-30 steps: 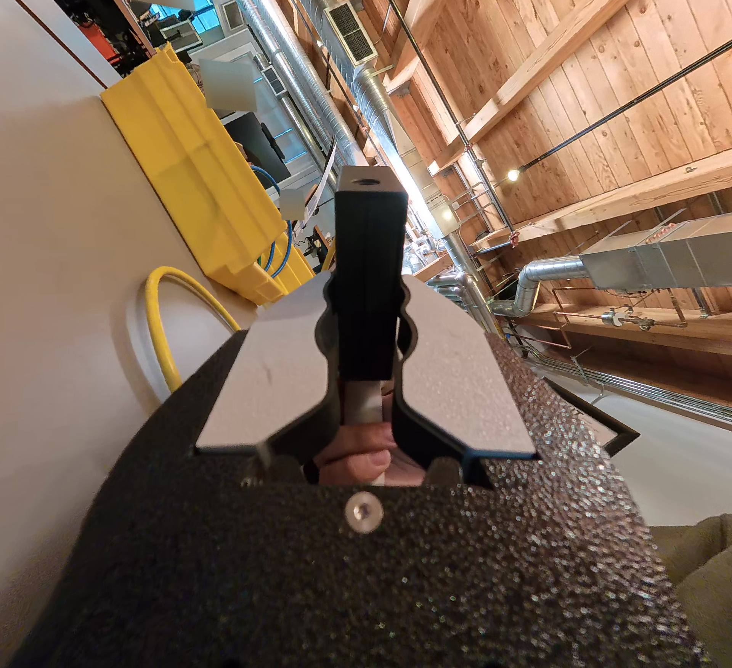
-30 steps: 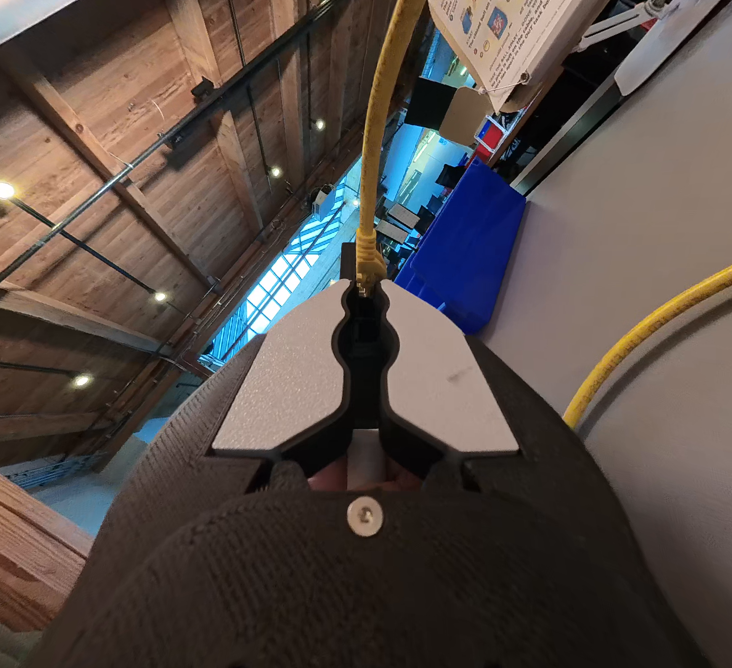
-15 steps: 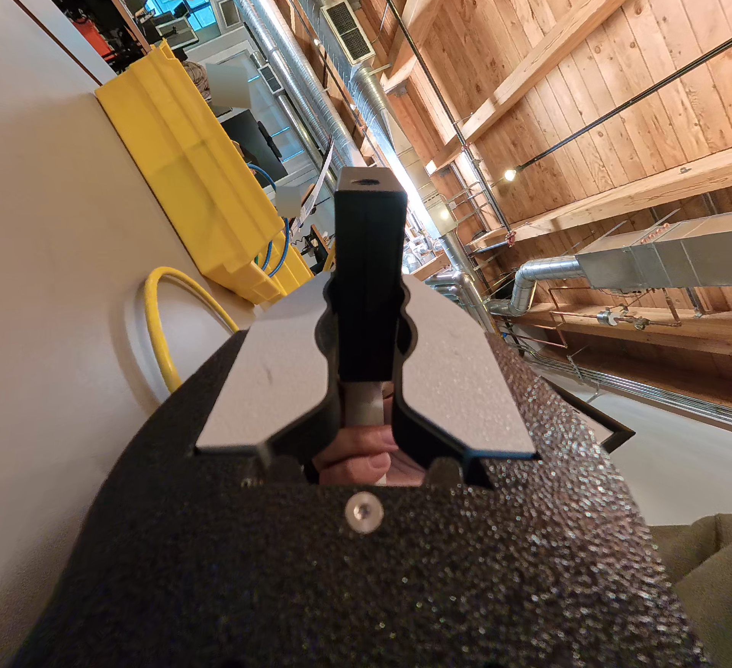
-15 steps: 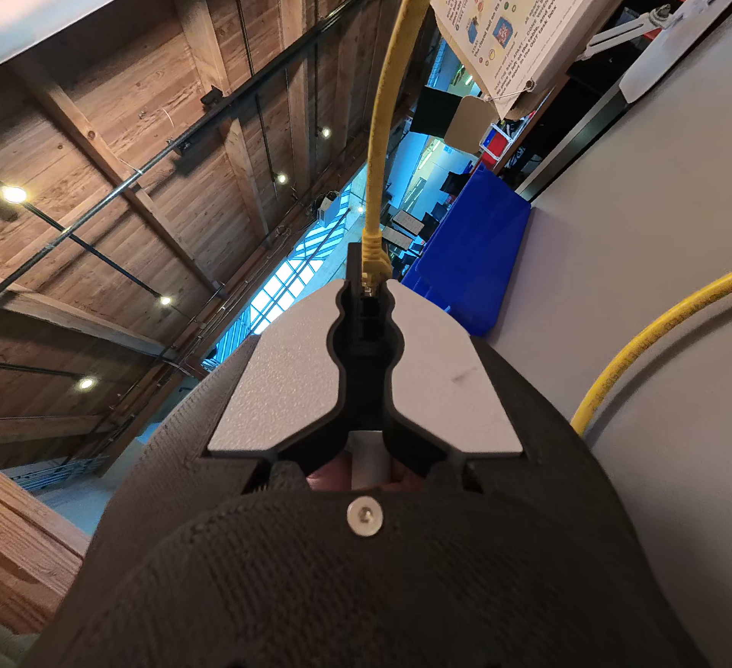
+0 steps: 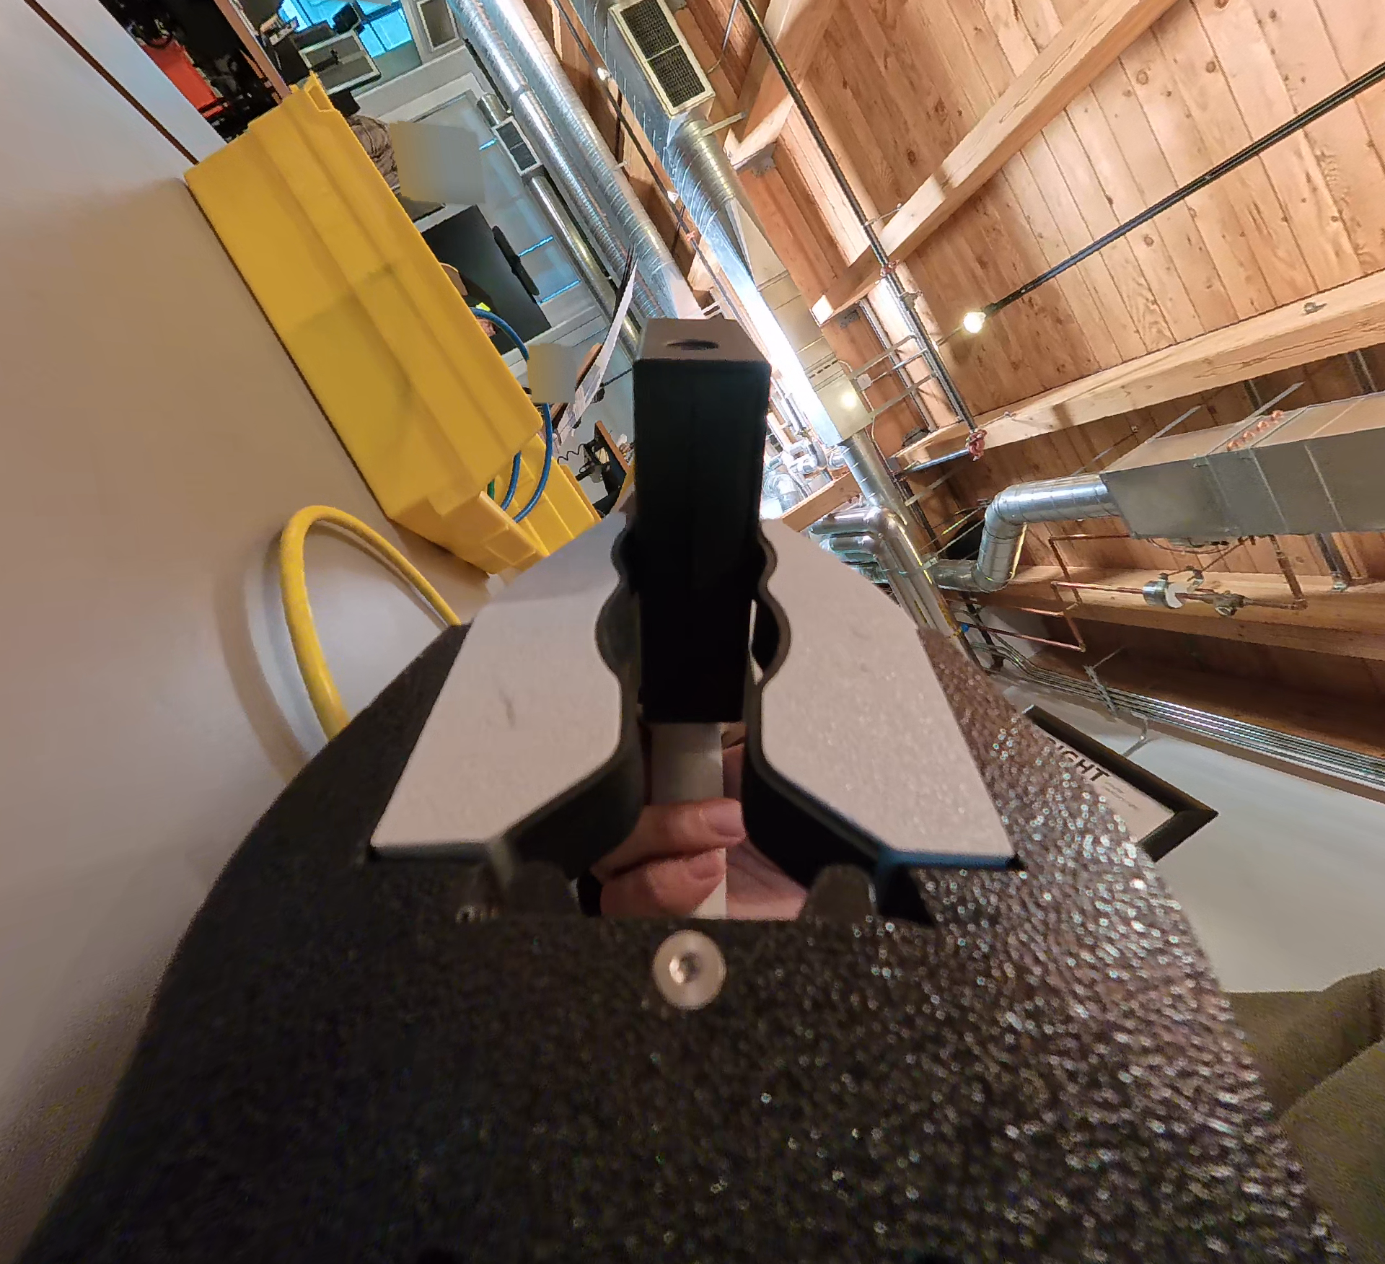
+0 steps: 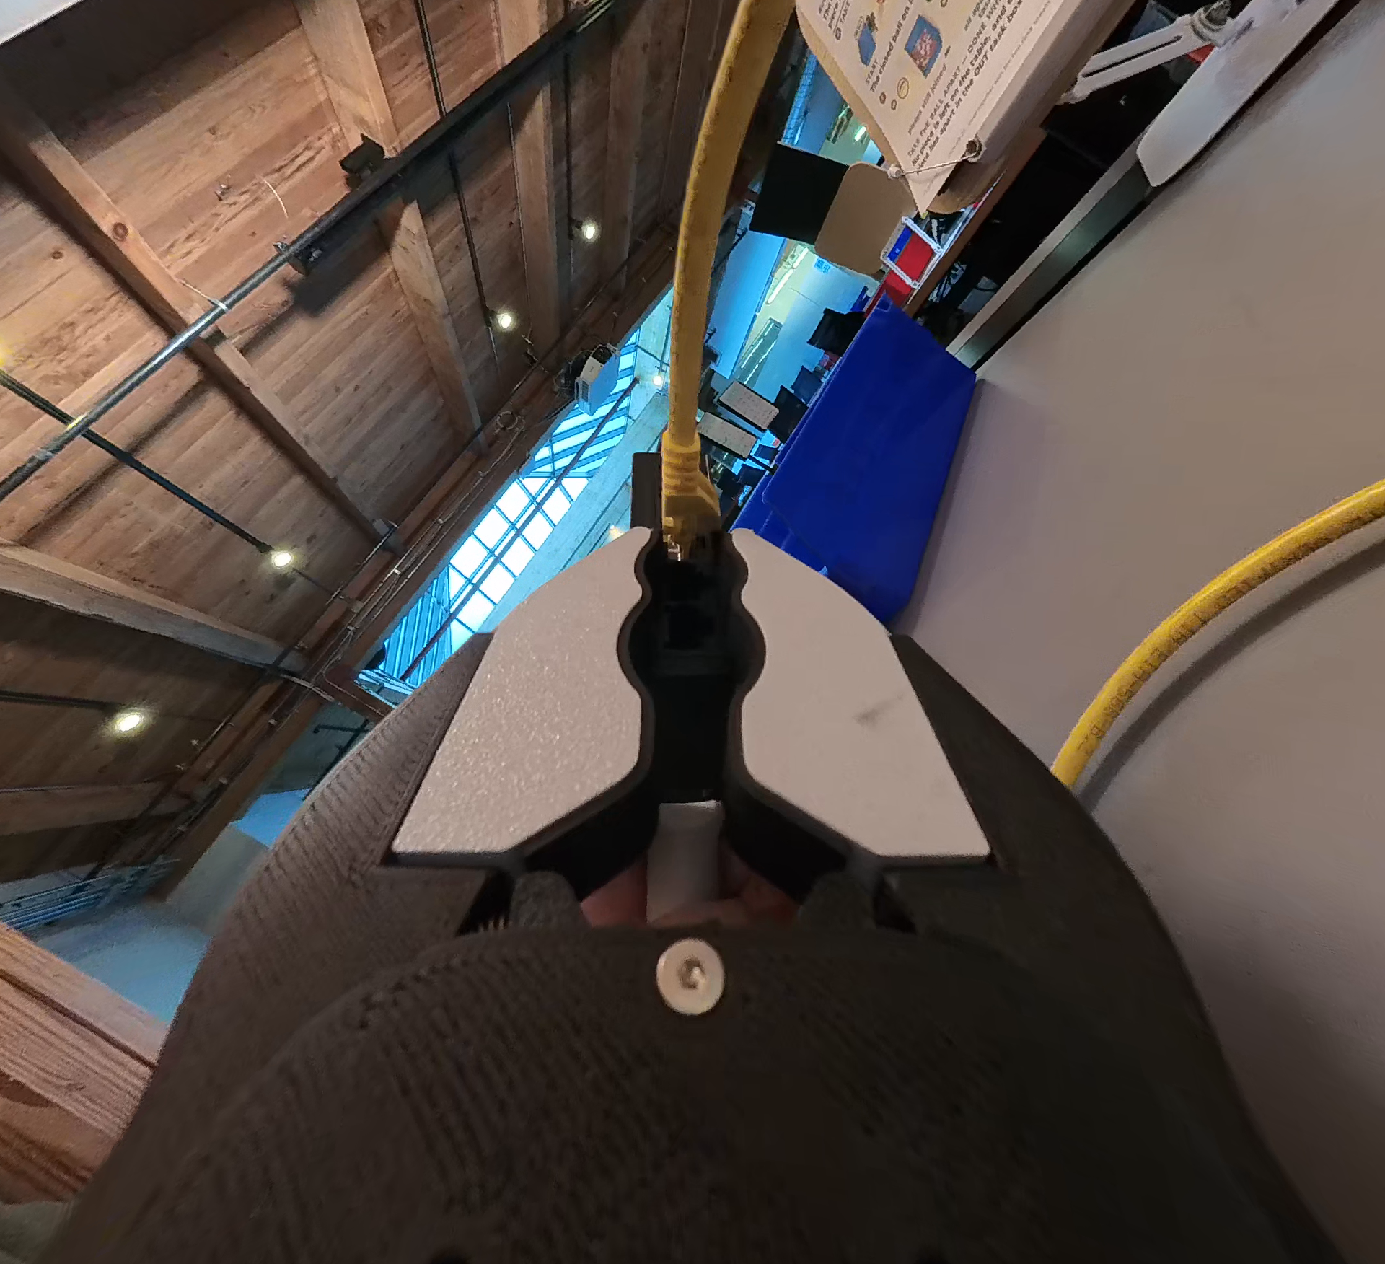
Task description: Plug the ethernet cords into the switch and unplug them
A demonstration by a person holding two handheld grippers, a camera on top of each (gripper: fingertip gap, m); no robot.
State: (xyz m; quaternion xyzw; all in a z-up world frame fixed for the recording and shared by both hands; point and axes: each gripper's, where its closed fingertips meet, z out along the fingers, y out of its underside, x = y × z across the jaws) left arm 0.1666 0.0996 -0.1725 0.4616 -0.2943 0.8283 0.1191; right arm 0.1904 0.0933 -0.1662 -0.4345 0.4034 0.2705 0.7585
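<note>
Little has shifted since the earlier frames. The left gripper [image 5: 693, 598] is clamped on the black switch [image 5: 697, 516], right of the yellow bin [image 5: 360, 328]. The right gripper [image 6: 689, 598] pinches the switch too, the yellow ethernet cord [image 6: 701, 253] plugged in above, open air around.

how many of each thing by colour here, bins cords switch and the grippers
yellow: 2, the bin and the ethernet cord
blue: 2, the bin and the cords in the yellow bin, counted as one bunch since they cannot be told apart
black: 3, the switch, the left gripper and the right gripper, both clamped on it
total: 7
</note>
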